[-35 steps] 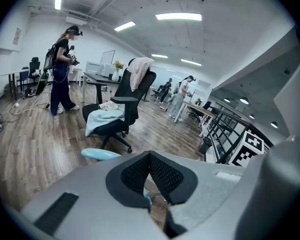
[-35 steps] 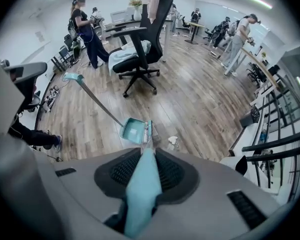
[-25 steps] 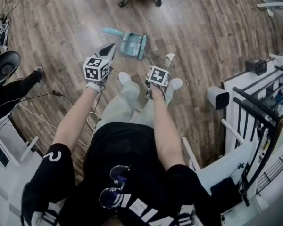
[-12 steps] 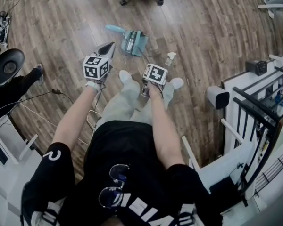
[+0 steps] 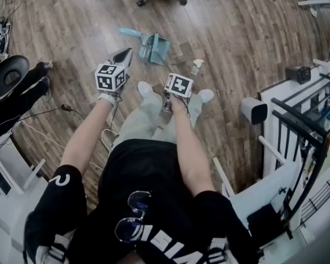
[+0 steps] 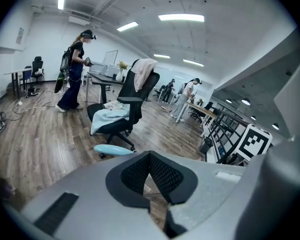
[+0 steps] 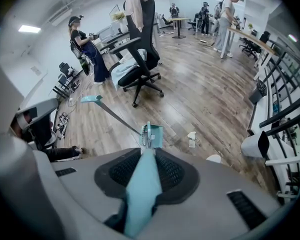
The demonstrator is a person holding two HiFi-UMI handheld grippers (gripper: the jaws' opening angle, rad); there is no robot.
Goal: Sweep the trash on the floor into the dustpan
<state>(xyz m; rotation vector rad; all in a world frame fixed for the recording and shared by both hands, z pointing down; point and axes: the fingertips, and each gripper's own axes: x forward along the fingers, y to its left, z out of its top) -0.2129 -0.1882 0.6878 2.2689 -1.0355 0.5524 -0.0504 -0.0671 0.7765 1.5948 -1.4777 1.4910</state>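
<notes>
The right gripper (image 7: 149, 153) clamps a teal broom handle (image 7: 140, 199), with the dustpan (image 5: 158, 48) on the floor just ahead. White trash (image 5: 197, 66) lies beside it. The left gripper (image 6: 150, 156) is closed, empty.

The right gripper (image 7: 146, 156) has its fingers (image 7: 121, 173) closed on a pale teal handle (image 7: 141, 196) that points toward 12 o'clock. The handle's far end meets a teal dustpan (image 7: 155, 135) on the wooden floor (image 7: 200, 89). A thin pole (image 7: 115, 115) slants from the dustpan toward 10 o'clock. White scraps of trash (image 7: 191, 138) lie at the dustpan's 3 o'clock, near it but apart. A black office chair (image 7: 140, 59) stands beyond at 12 o'clock.
</notes>
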